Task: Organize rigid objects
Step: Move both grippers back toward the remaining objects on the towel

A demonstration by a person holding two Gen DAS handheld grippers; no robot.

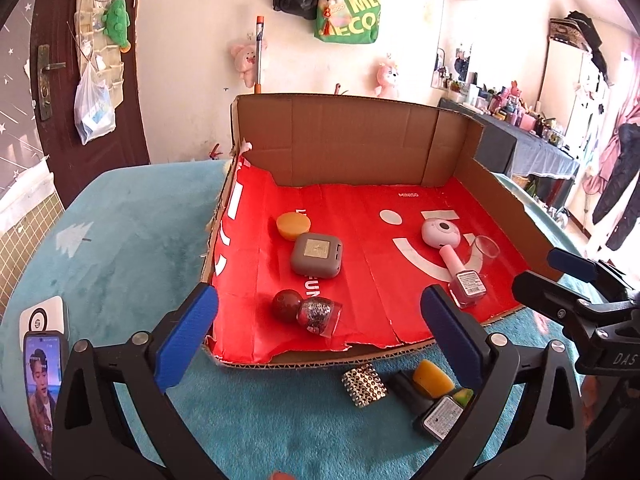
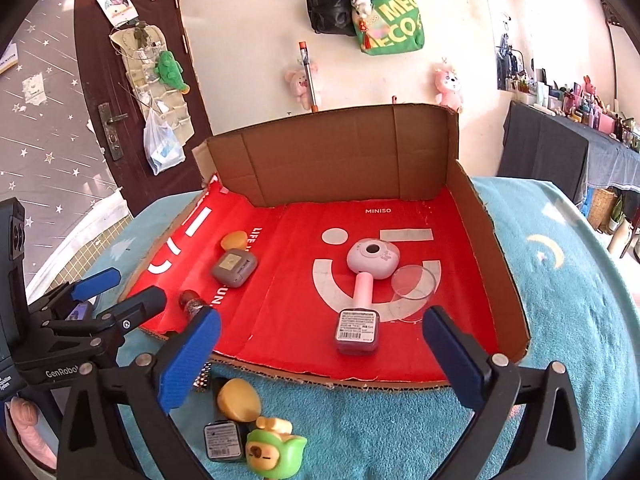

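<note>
Teal blanket point(image 1: 132, 240) carries cardboard tray point(image 2: 496, 240) with red liner. Inside tray: pink nail polish bottle point(image 2: 357, 334), grey case point(image 1: 316, 255), glitter bottle point(image 1: 318, 315). Left hand-held gripper point(image 1: 320, 340) spread wide, empty. Right hand-held gripper point(image 2: 322, 354) spread wide, empty, above tray's near edge.

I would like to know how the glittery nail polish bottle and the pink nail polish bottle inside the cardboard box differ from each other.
The glittery nail polish bottle has a round dark red cap; the pink nail polish bottle has a long pale pink cap. The glittery bottle lies at the box's left front; the pink bottle lies at the right front, near the clear cup. The pink bottle shows a barcode label on its base; none shows on the glittery one. Both lie on their sides on the red floor of the cardboard box.
</note>
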